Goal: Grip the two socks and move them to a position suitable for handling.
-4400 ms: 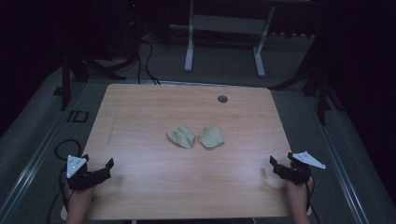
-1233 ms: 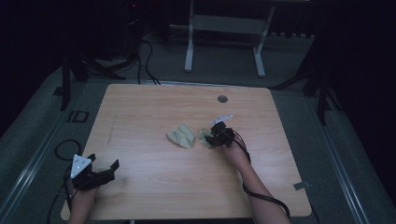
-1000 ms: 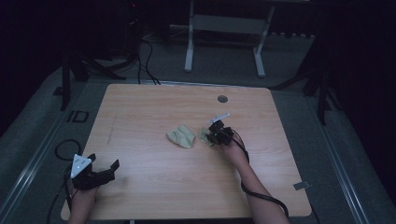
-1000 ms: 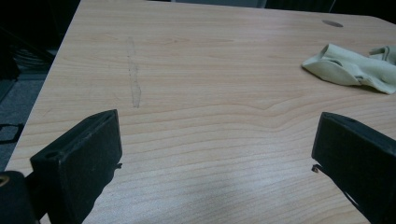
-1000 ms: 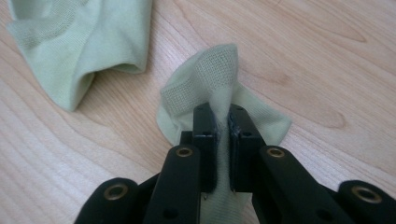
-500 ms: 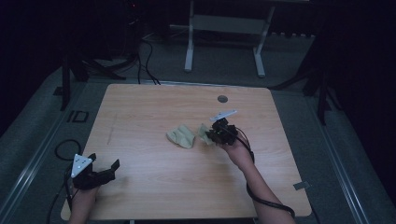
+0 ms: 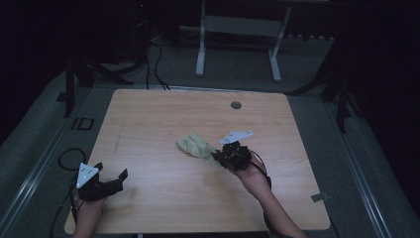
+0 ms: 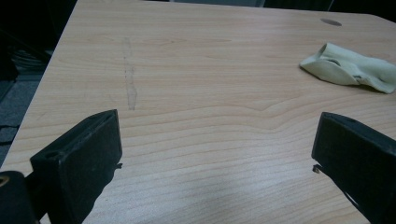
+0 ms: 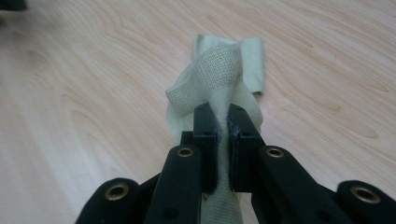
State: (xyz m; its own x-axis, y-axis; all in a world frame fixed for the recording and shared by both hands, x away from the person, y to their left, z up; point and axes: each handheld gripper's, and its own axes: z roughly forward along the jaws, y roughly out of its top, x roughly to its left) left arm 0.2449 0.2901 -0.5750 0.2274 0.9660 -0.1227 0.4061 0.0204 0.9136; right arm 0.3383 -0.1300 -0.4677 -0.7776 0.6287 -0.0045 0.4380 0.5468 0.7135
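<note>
A pale green cloth (image 7: 194, 146) lies crumpled at the middle of the wooden table (image 7: 163, 114). My right gripper (image 7: 218, 158) is at its right end and shut on it. In the right gripper view the jaws pinch a mesh-textured fold of the cloth (image 9: 219, 70) at the right gripper (image 9: 222, 114), and the rest trails onto the wood beyond. My left gripper (image 7: 110, 171) rests near the table's front left corner, open and holding nothing. From the left gripper (image 8: 217, 126), the cloth (image 8: 348, 70) lies far off at the upper right.
A round cable hole (image 7: 236, 105) sits in the table's far side. A faint grey streak (image 8: 130, 79) marks the wood at the left. A white desk frame (image 7: 237, 25) and floor cables (image 7: 153, 54) lie beyond the far edge.
My right gripper came from the front right corner to the centre and shut on the right cloth piece. Over the last second it drew back slightly with it. The left gripper stayed put.
</note>
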